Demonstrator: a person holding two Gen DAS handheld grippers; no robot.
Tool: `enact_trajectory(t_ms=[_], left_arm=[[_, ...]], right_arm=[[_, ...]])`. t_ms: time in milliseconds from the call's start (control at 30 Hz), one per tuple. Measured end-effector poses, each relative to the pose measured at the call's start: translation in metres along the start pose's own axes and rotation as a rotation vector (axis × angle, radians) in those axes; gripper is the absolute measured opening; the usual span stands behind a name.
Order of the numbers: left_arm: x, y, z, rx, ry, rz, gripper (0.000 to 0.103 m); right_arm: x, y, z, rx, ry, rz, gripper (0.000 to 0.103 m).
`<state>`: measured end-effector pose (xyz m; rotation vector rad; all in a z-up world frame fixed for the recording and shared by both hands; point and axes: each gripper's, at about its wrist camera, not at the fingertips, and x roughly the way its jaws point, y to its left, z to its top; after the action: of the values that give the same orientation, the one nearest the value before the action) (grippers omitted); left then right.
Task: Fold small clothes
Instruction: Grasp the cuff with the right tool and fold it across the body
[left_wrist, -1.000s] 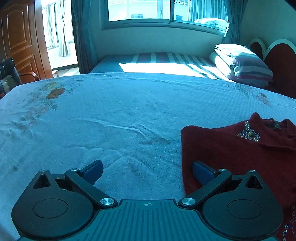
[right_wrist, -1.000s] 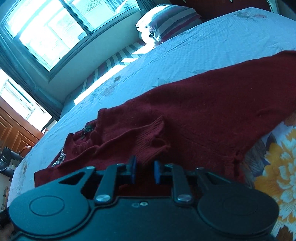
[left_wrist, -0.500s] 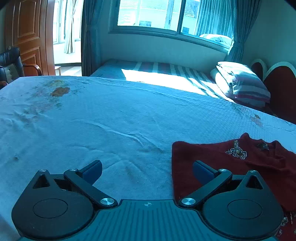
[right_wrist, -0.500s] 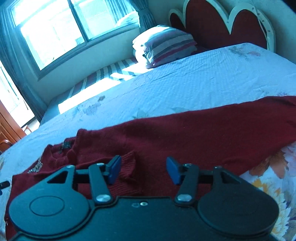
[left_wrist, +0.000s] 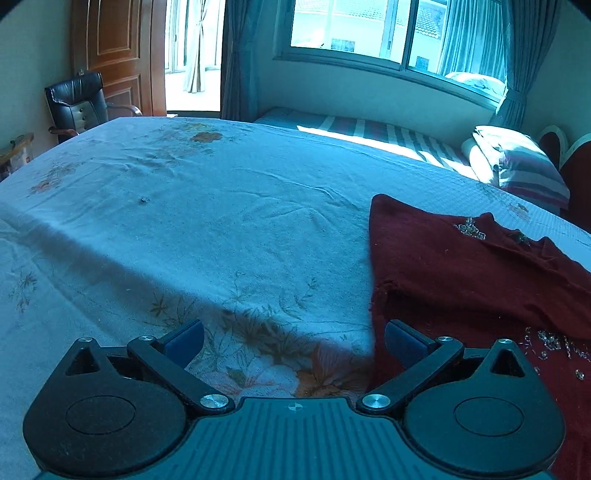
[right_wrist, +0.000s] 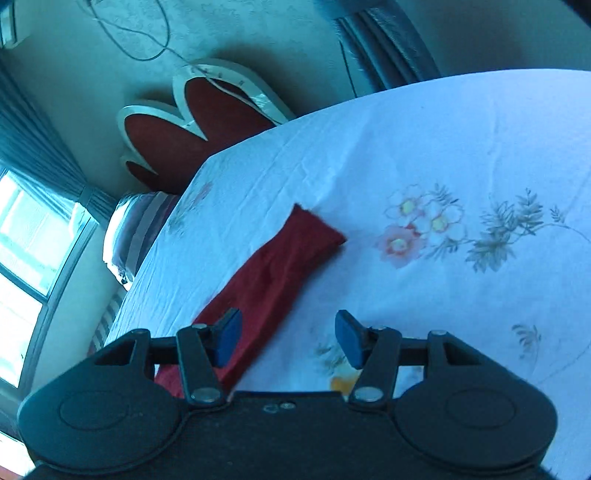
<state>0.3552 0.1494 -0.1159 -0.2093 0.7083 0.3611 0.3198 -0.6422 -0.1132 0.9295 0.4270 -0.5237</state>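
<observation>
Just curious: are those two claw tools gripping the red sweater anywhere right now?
No. Both the left gripper and right gripper have open jaws with nothing between them; the red sweater lies loose on the bed.

Black claw (left_wrist: 293, 341) bodies, blue pads (right_wrist: 229, 336), 2 silver screws each

Dark red sweater (left_wrist: 461, 280) with beading, apparently pale floral bedsheet (left_wrist: 221, 221)

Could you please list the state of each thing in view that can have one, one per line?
Left gripper: fingers open, nothing between them.
Right gripper: fingers open, nothing held, above the sleeve.
Red sweater: lying on the bed, one side folded over the body.
Sleeve: stretched out flat on the sheet, not yet folded.
Bed sheet: spread out, lightly wrinkled.
</observation>
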Motion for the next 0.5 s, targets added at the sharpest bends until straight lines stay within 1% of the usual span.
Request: enact_trajectory(t_ms=[67, 167, 300, 333, 400, 467, 500], left_arm=[[-0.007, -0.011, 0.000, 0.013, -0.010, 0.013, 0.103], [-0.017, -0.027, 0.001, 0.015, -0.023, 0.029, 0.103], [-0.032, -0.038, 0.001, -0.017, -0.038, 0.036, 0.103], [-0.036, -0.040, 0.000, -0.021, -0.040, 0.036, 0.103], [-0.041, -0.039, 0.000, -0.018, -0.050, 0.049, 0.103], [-0.046, -0.036, -0.002, -0.014, -0.055, 0.064, 0.103], [-0.047, -0.032, -0.002, -0.013, -0.054, 0.073, 0.103]], right_arm=[[0.010, -0.010, 0.008, 0.025, 0.009, 0.053, 0.053], [0.029, -0.014, 0.018, 0.012, 0.033, 0.123, 0.052], [0.052, -0.010, 0.029, -0.008, 0.056, 0.181, 0.046], [0.057, -0.007, 0.032, -0.018, 0.060, 0.187, 0.042], [0.065, -0.001, 0.037, -0.028, 0.111, 0.174, 0.011], [0.059, 0.006, 0.035, -0.082, 0.118, 0.138, 0.009], [0.053, 0.008, 0.034, -0.093, 0.118, 0.142, 0.008]])
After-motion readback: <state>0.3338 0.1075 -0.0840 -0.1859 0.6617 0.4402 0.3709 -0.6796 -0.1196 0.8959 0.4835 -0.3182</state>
